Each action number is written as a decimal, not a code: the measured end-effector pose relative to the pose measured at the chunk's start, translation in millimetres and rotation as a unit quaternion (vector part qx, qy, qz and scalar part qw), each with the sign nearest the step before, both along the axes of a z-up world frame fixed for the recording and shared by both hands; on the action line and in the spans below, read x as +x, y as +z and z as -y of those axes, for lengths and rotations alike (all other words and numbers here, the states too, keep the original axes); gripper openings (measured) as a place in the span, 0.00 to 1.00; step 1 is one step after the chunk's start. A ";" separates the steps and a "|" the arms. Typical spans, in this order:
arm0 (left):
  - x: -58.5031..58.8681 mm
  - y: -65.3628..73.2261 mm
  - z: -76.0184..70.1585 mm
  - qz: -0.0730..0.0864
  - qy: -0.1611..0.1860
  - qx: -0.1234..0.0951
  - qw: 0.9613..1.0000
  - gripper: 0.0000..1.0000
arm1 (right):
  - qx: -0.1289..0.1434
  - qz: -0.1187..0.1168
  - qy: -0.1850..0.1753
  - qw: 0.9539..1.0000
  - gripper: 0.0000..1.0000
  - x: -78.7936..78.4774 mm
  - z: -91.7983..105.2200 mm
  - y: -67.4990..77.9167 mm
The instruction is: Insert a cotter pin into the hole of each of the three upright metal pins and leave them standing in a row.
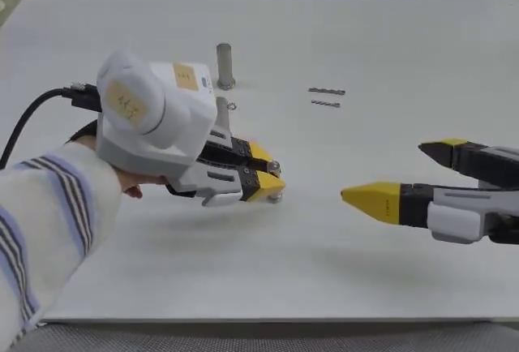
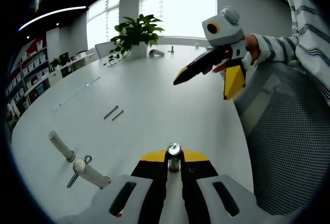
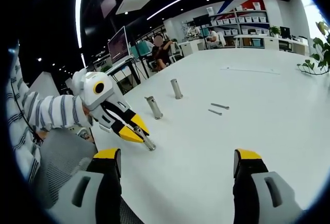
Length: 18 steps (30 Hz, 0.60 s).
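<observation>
Metal pin, short, grey and round, is standing on the white table between the yellow tips of the left gripper, which is pinching it tight. An arm in a striped sleeve is reaching in from the left behind that gripper. Just behind the gripper a second grey metal pin is standing up, and the ring of a small wire cotter pin is showing right beside its top. A third grey pin is standing farther back. To the right, two thin loose cotter pins are lying side by side. At the far right, the right gripper is hovering over the table with its yellow-tipped jaws spread wide apart.
</observation>
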<state>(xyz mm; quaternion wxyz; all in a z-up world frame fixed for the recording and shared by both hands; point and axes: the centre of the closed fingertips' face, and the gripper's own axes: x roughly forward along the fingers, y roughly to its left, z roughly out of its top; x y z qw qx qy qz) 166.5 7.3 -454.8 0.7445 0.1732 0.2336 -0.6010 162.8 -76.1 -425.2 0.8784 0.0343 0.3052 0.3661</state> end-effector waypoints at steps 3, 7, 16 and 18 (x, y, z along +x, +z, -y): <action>0.2 0.2 0.3 -0.005 0.002 -0.004 1.000 0.05 | 0.001 -0.001 0.001 1.000 0.89 -0.3 -0.4 -0.3; 0.4 0.2 1.7 -0.011 0.008 -0.010 1.000 0.05 | 0.000 -0.001 0.002 1.000 0.89 -0.4 -0.4 -0.2; -1.1 -4.6 -0.9 -0.020 0.017 0.004 1.000 0.07 | -0.003 0.004 0.003 1.000 0.88 0.2 0.2 0.6; -1.8 -3.8 -1.7 -0.020 0.018 0.004 1.000 0.11 | -0.005 0.006 0.004 1.000 0.88 0.3 0.2 0.9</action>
